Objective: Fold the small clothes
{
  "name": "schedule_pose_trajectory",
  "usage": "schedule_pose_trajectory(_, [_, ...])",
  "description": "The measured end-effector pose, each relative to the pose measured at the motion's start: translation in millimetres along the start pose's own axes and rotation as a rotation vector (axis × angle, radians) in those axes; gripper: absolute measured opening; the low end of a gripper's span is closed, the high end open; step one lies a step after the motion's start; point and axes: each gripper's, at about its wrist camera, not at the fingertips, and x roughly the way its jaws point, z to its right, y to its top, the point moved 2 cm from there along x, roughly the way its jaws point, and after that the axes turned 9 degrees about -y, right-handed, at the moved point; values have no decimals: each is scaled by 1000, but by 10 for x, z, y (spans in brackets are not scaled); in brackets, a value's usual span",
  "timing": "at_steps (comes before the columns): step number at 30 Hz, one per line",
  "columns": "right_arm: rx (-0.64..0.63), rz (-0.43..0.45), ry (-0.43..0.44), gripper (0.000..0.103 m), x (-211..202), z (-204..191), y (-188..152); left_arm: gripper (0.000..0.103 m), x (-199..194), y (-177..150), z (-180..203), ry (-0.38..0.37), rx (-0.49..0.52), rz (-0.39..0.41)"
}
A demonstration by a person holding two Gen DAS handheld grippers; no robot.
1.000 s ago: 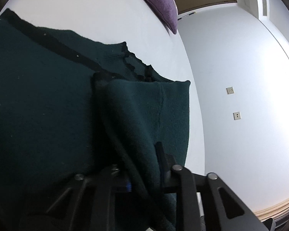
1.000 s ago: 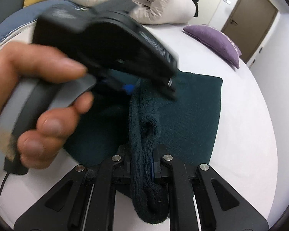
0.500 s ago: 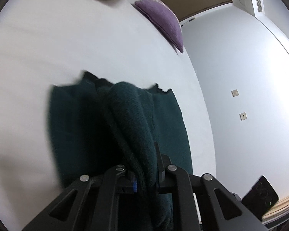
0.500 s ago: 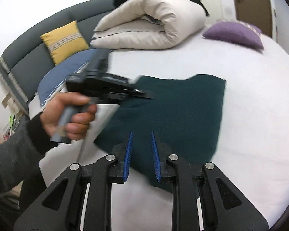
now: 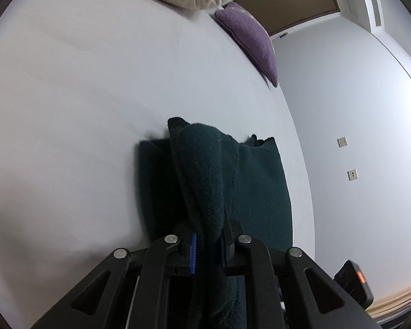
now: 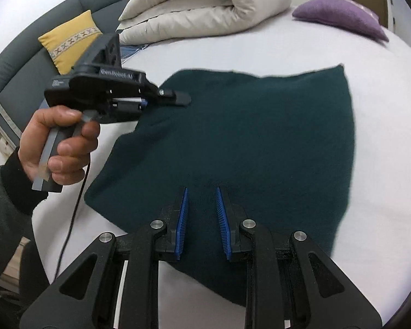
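Left wrist view: the left gripper (image 5: pixel 208 246) is clenched on a bunched fold of the green garment (image 5: pixel 260 186), which lies by the bed's (image 5: pixel 68 109) right edge. Risk: the thick bunch may slip or drag the layers askew. No writing legible.

Right wrist view: the right gripper (image 6: pixel 202 219) is released, empty, above the garment's (image 6: pixel 260 137) near edge. Risk: one-sided pulling could skew the fold. The left gripper (image 6: pixel 182 98) reads roughly "GenRobot.AI".

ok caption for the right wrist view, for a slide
Open right hand-held gripper over a dark green garment on the white bed, left hand-held gripper alongside.
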Motion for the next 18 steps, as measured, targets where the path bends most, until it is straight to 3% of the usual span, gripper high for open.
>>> schedule_pose_trajectory(4, [-37, -34, -11, 21, 161, -85, -98, 15, 75, -52, -168, 39, -32, -4])
schedule_pose_trajectory(7, [-25, -52, -11, 21, 348, -209, -171, 19, 68, -93, -230, 13, -70, 35])
schedule_pose_trajectory(10, [13, -45, 24, 21, 247, -111, -199, 40, -213, -145, -118, 117, -31, 123])
schedule_pose_trajectory(11, [14, -40, 28, 20, 212, -81, -203, 42, -309, -159, -73, 144, -17, 159])
schedule_pose_trajectory(12, [17, -29, 20, 19, 166, -32, -172, 42, -470, -202, 53, 169, 27, 217])
schedule_pose_trajectory(14, [53, 1, 35, 21, 32, 69, -190, 42, -584, -319, 310, 174, 112, 254])
schedule_pose_trajectory(16, [107, 38, 64, 21, -98, 206, -228, 42, -532, -499, 578, 179, 231, 224])
schedule_pose_trajectory(18, [144, 19, 23, 20, -76, 275, -254, 42, -299, -692, 758, 223, 315, 175])
